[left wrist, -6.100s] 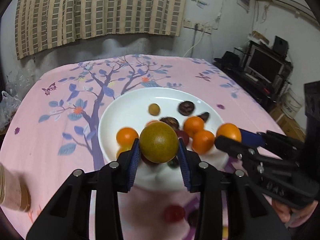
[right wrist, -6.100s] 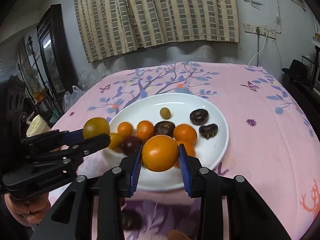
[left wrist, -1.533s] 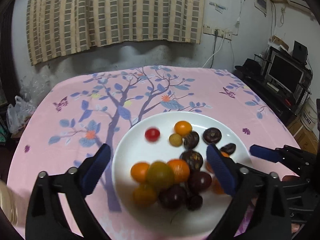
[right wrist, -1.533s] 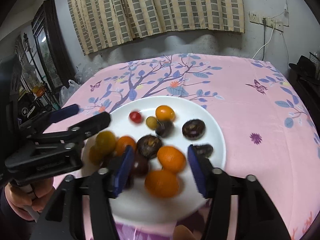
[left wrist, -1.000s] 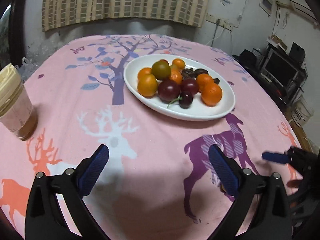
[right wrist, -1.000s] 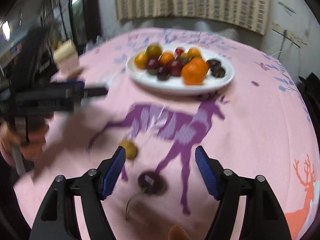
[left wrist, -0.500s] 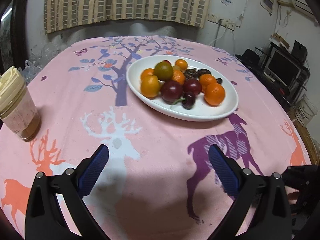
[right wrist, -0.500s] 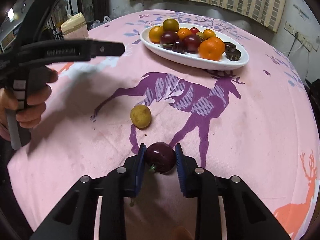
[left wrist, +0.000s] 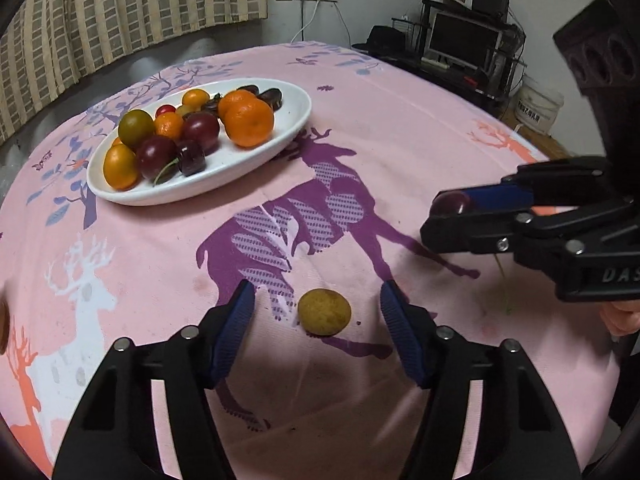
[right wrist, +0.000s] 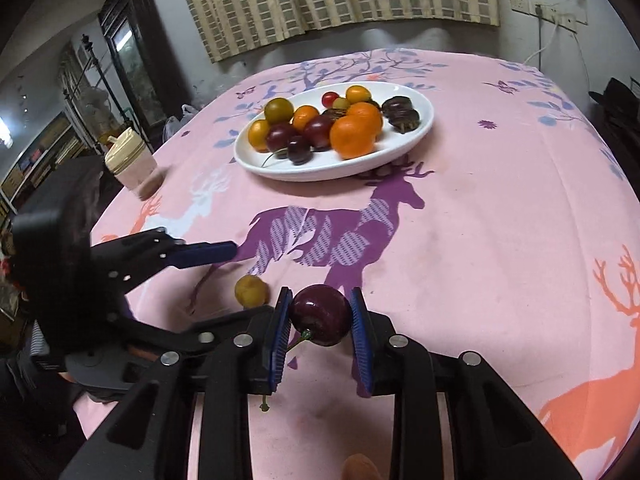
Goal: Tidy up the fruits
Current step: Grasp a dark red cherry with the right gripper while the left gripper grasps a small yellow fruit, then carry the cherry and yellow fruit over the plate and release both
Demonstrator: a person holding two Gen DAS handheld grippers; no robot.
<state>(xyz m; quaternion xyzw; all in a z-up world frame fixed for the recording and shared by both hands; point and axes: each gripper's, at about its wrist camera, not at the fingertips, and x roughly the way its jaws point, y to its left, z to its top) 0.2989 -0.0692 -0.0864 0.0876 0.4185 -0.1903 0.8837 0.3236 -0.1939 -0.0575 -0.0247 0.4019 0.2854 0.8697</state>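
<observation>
A white oval plate (left wrist: 280, 128) (right wrist: 416, 136) holds several oranges, plums, cherries and dark fruits. A small yellow fruit (left wrist: 324, 312) (right wrist: 251, 290) lies on the pink tablecloth. My left gripper (left wrist: 318, 316) is open with the yellow fruit between its blue pads, not touching. My right gripper (right wrist: 320, 320) is shut on a dark red cherry (right wrist: 320, 314) with a green stem, held just above the cloth. The cherry (left wrist: 450, 204) also shows in the left wrist view, in the right gripper (left wrist: 452, 216).
A lidded cup (right wrist: 132, 168) stands on the table's left side. The pink tablecloth (left wrist: 400, 128) has purple and white deer prints. A dark cabinet (right wrist: 132, 64) stands beyond the left edge, and a TV stand (left wrist: 464, 48) beyond the right.
My left gripper has moved right and down, and now brackets the yellow fruit. My right gripper has lifted the cherry slightly and moved toward the plate.
</observation>
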